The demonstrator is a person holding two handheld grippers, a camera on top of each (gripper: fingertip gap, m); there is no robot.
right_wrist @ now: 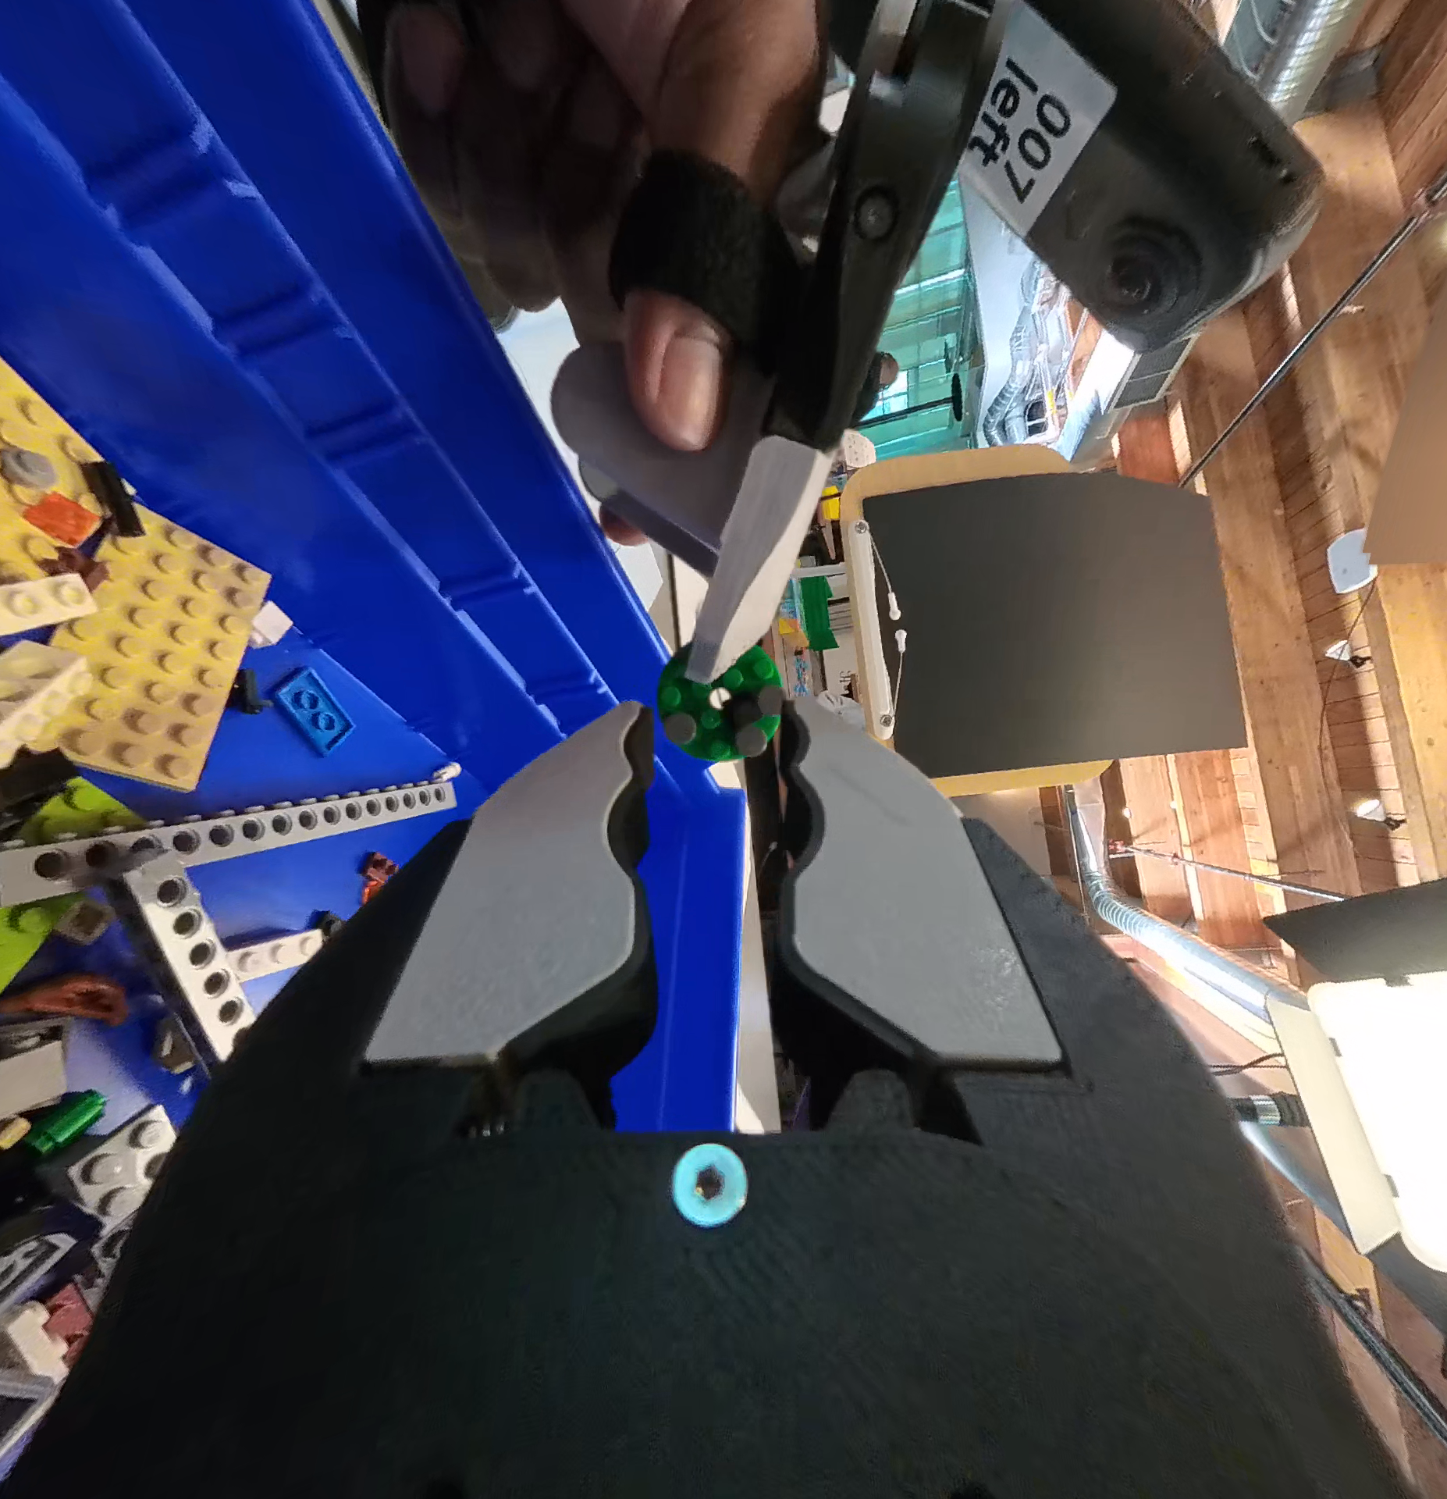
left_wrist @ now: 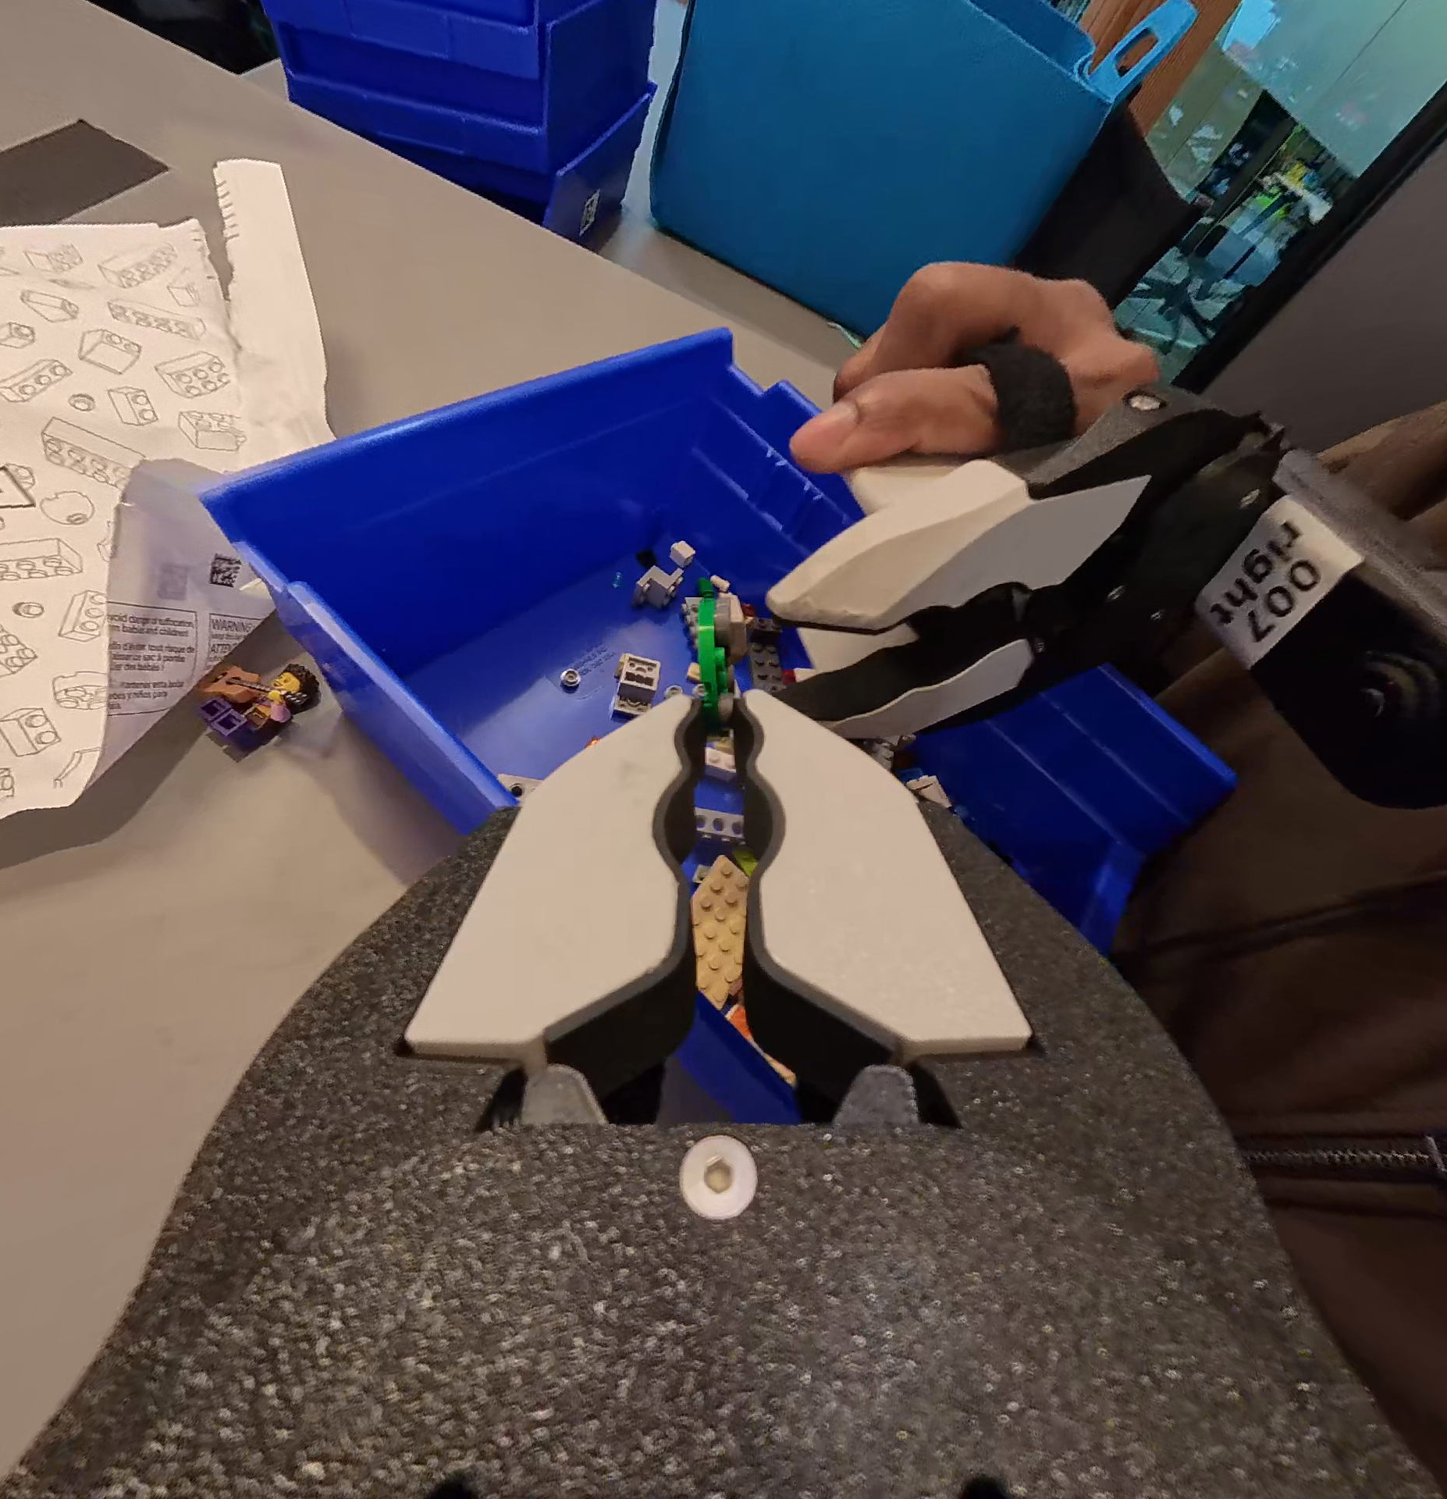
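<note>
My left gripper (left_wrist: 716, 706) is shut on the edge of a green round studded plate (left_wrist: 710, 641). It holds the plate on edge above an open blue bin (left_wrist: 461, 422). Grey pieces (left_wrist: 732, 620) are attached to the plate's right face. In the right wrist view the plate (right_wrist: 704, 718) faces me with grey round studs (right_wrist: 749, 714) on it, and the left gripper's finger (right_wrist: 753, 568) comes down onto it from above. My right gripper (right_wrist: 714, 722) is open, its pads on either side of the plate without pressing on it. It also shows in the left wrist view (left_wrist: 785, 649), just right of the plate.
Loose bricks lie in the bin: a tan plate (right_wrist: 161, 633), grey holed beams (right_wrist: 217, 835), a small blue plate (right_wrist: 315, 718). On the grey table lie a printed paper bag (left_wrist: 71, 454) and a minifigure with a guitar (left_wrist: 258, 697). Stacked blue bins (left_wrist: 477, 97) and a blue container (left_wrist: 866, 146) stand behind. My two grippers' fingertips are within a few centimetres of each other.
</note>
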